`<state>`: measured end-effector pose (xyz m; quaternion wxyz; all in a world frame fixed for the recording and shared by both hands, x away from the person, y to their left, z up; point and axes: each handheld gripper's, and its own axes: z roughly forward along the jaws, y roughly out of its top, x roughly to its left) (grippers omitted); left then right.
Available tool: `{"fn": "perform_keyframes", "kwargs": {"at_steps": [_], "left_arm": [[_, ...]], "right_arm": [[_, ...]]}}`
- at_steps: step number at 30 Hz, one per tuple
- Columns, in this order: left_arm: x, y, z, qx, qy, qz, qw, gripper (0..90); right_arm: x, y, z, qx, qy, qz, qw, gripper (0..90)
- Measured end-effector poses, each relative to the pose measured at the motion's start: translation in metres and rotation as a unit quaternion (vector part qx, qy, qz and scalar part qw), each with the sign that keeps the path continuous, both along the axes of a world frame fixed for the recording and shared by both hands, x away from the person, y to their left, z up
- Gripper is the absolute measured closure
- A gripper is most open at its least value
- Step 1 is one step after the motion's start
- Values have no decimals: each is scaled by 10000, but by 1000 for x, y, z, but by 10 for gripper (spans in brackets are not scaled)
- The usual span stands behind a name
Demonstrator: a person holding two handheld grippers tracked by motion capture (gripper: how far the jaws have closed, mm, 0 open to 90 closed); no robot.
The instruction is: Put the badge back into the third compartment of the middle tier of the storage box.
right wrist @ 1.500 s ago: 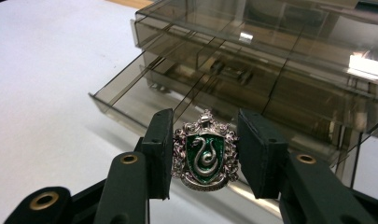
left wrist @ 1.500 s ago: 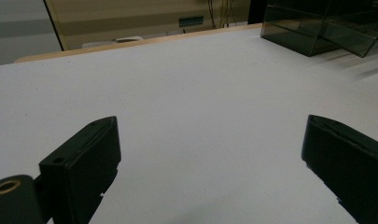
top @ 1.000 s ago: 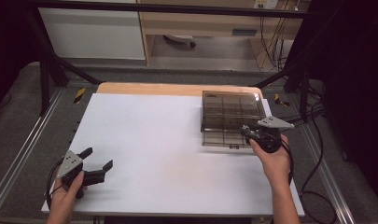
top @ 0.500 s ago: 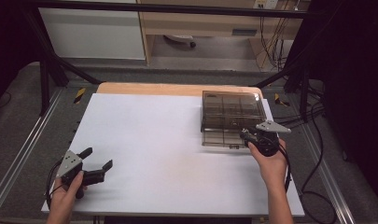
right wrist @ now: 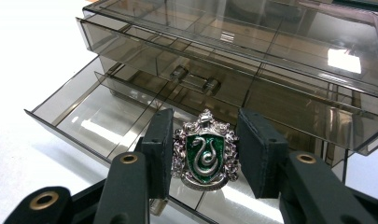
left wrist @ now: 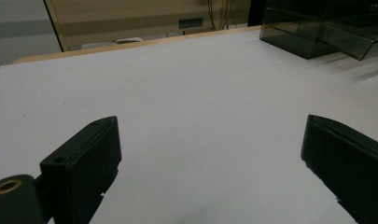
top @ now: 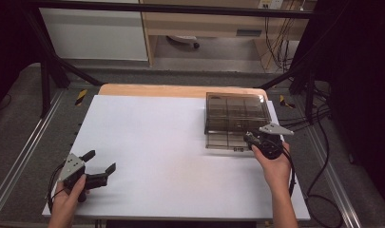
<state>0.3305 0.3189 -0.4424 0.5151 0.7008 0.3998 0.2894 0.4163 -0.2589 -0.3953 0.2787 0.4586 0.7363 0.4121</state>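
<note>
Your right gripper [right wrist: 204, 158] holds a badge [right wrist: 205, 151], a silver crest with a green shield and a snake, pinched by its side edges between the jaws so that its face looks up at the camera. You hold it low in the frame of the right gripper view, right over the front edge of the open drawer [right wrist: 107, 116], likely so that it can go straight down into a compartment. In the high view, that gripper [top: 256, 139] sits right of centre, at the near edge of the box [top: 236, 114].

The box is smoked clear plastic with stacked, divided drawers. The lowest one is pulled out, and its compartments look empty. The trays above also look bare.

Your left gripper [top: 101, 164] waits at lower left on the white table [top: 171, 142], jaws wide and holding nothing, well apart from the box.
</note>
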Motion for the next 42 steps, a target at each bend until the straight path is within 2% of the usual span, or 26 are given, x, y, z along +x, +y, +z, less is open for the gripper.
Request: {"fn": "perform_keyframes", "kwargs": {"at_steps": [12, 21, 24, 34, 42], "left_arm": [[0, -1, 0, 13, 12, -10, 10000, 51], [0, -1, -1, 10, 21, -20, 10000, 51], [0, -1, -1, 47, 22, -21, 10000, 51], [1, 0, -1, 1, 56, -26, 10000, 51], [1, -1, -1, 10, 61, -35, 10000, 51]], "right_arm": [[1, -5, -3, 24, 10, -112, 9999, 580], [1, -13, -8, 66, 41, -324, 9994, 580], [2, -16, -8, 160, 52, -435, 9989, 580], [3, -21, -11, 112, -82, -650, 9978, 580], [8, -21, -16, 89, 11, -667, 9977, 579]]}}
